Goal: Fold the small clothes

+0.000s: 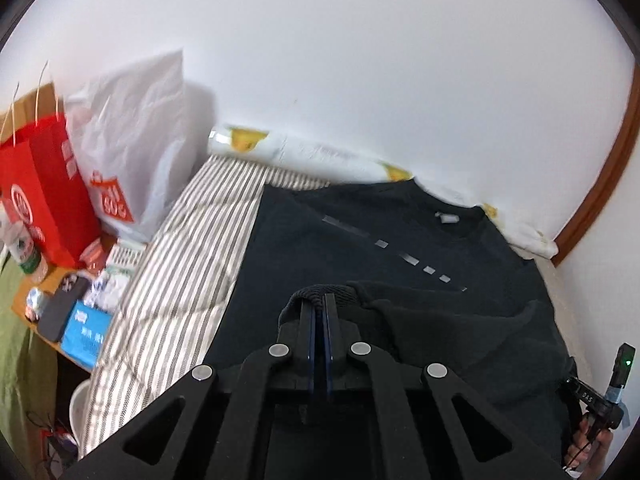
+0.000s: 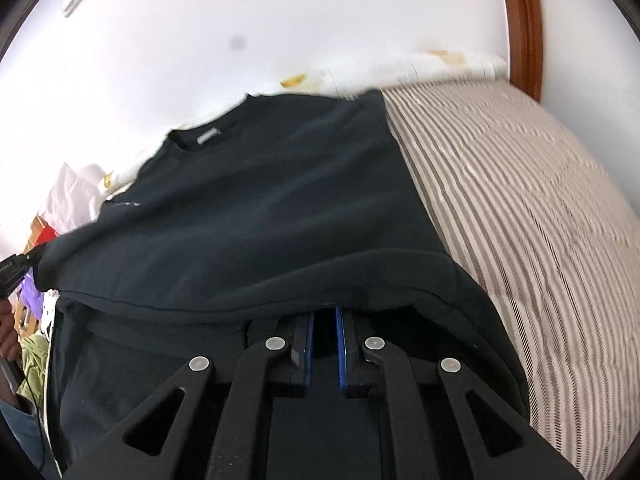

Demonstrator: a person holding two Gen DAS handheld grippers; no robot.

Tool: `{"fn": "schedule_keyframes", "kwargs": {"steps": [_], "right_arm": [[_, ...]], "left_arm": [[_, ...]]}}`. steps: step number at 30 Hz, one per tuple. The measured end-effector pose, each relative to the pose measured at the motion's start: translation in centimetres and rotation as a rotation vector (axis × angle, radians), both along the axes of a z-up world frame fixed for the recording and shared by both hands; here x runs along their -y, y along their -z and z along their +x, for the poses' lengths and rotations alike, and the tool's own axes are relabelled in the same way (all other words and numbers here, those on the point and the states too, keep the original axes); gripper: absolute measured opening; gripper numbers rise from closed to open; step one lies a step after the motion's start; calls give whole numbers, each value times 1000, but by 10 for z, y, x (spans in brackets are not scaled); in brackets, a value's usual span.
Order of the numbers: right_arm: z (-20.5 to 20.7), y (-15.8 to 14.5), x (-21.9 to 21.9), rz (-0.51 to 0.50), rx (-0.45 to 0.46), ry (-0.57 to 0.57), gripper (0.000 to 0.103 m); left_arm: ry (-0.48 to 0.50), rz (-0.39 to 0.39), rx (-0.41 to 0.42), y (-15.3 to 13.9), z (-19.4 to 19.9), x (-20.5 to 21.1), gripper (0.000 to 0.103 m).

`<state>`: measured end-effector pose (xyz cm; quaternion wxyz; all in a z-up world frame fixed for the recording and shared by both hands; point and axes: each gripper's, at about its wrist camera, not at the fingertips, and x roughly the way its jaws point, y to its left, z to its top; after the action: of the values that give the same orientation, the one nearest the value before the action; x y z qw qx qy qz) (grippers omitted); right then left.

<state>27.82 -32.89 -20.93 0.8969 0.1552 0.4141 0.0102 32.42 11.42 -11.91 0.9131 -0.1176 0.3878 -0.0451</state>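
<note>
left wrist view: your left gripper (image 1: 318, 304) has its jaws pressed nearly together, pinching a bunched bit of hem of the dark t-shirt (image 1: 360, 240). the shirt lies on the striped bed cover (image 1: 176, 260), collar toward the far edge by the wall, its left side edge well short of the bed's left edge. bags and clutter sit on the side table (image 1: 24, 300) past that edge, so keep the swing inside the bed. it looks like you're carrying the bottom hem up toward the collar.

right wrist view: your right gripper (image 2: 325, 316) shows a narrow gap btwn the blue pads (image 2: 308, 344), and the lifted fold of the t-shirt drapes over the tips. i can't tell if cloth is really clamped there, so check the grip b4 moving. the shirt's right side runs alongside bare cover toward the right edge.

to do it well, imo: keep both grippers level and w/ equal tension so the hem stays straight, move them together toward the far edge, lay the hem just short of the collar, let go only once it's flat.
</note>
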Motion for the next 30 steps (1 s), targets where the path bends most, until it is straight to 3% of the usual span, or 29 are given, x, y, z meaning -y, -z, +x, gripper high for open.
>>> {"fn": "schedule_keyframes", "kwargs": {"steps": [6, 10, 17, 20, 24, 28, 30], "right_arm": [[-5, -2, 0, -23, -31, -18, 15], [-24, -13, 4, -89, -41, -74, 15], [-43, -51, 11, -175, 104, -112, 16], [-20, -40, 14, -161, 72, -90, 16], [11, -4, 5, -209, -67, -80, 16], [4, -6, 1, -253, -52, -65, 16], [-5, -12, 3, -235, -40, -52, 24]], "left_arm": [[-7, 11, -81, 34, 1, -1, 4], [-2, 37, -112, 44, -1, 3, 7], [-13, 93, -152, 50, -11, 8, 18], [-20, 109, -148, 48, -19, 9, 20], [-26, 128, -140, 43, -28, 8, 20], [-35, 147, -119, 37, -42, 7, 20], [-34, 141, -115, 34, -49, 7, 20]]}}
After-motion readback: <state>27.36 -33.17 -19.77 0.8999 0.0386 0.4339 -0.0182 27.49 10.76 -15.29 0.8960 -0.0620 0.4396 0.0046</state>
